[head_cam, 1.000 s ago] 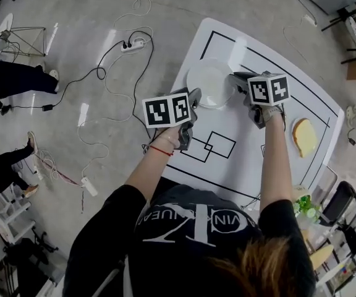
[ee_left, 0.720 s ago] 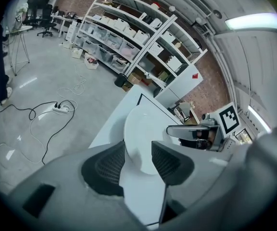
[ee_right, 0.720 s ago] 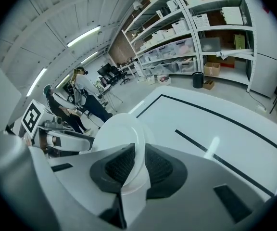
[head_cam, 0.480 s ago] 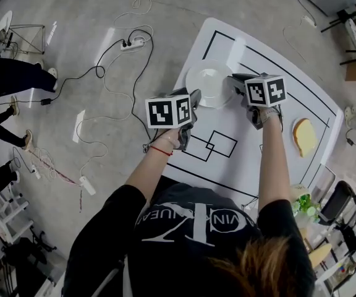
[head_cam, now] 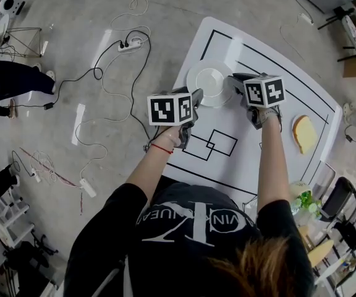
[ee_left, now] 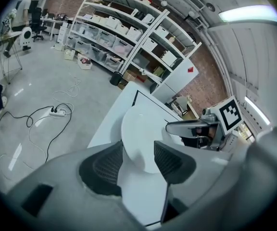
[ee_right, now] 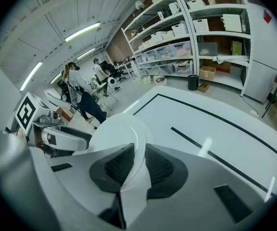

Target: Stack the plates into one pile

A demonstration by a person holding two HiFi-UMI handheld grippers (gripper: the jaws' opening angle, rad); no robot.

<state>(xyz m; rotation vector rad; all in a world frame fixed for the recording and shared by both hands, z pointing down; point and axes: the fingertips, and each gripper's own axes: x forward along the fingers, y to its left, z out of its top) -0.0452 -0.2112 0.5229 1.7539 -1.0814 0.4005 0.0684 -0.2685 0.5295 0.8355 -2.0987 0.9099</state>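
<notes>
Releasing the white plate (head_cam: 210, 82): left gripper (head_cam: 196, 95) fingers have just been opening, rim loose between. Opposite, right gripper (head_cam: 233, 80) fingers, opening too, pinch it; withdraw next.

You hold two grippers, the left gripper (head_cam: 194, 96) and the right gripper (head_cam: 234, 80). Your one white table (head_cam: 227, 166) carries one pile of white plates (head_cam: 207, 85), its number unclear, and one yellowish bread-like slice (head_cam: 303, 135). Two power strips (head_cam: 130, 44) (head_cam: 89, 186) lie on the floor.
</notes>
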